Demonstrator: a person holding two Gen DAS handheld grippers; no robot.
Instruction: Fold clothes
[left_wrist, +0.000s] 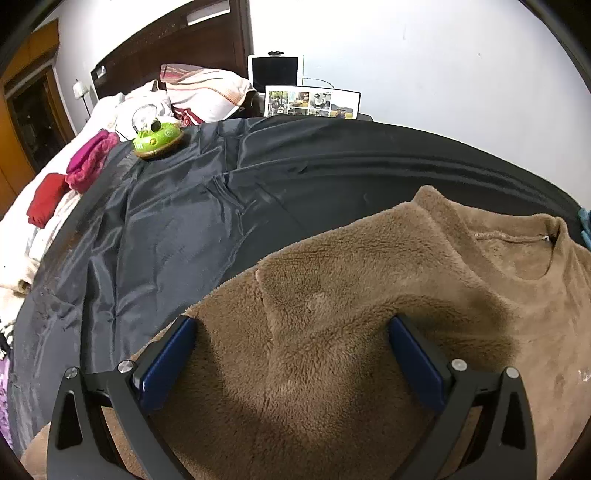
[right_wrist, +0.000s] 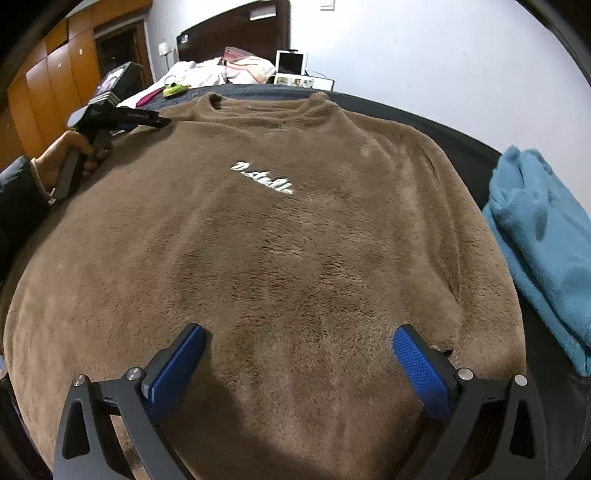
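Right wrist: brown fleece sweater (right_wrist: 280, 251) flat, blue garment (right_wrist: 543, 236) beside.

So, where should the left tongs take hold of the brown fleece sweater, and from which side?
Probably at the shoulder edge of the brown fleece sweater, coming in from its left side. The sweater lies flat, front up, and there its edge meets the dark sheet. The open left tongs hover over that shoulder.
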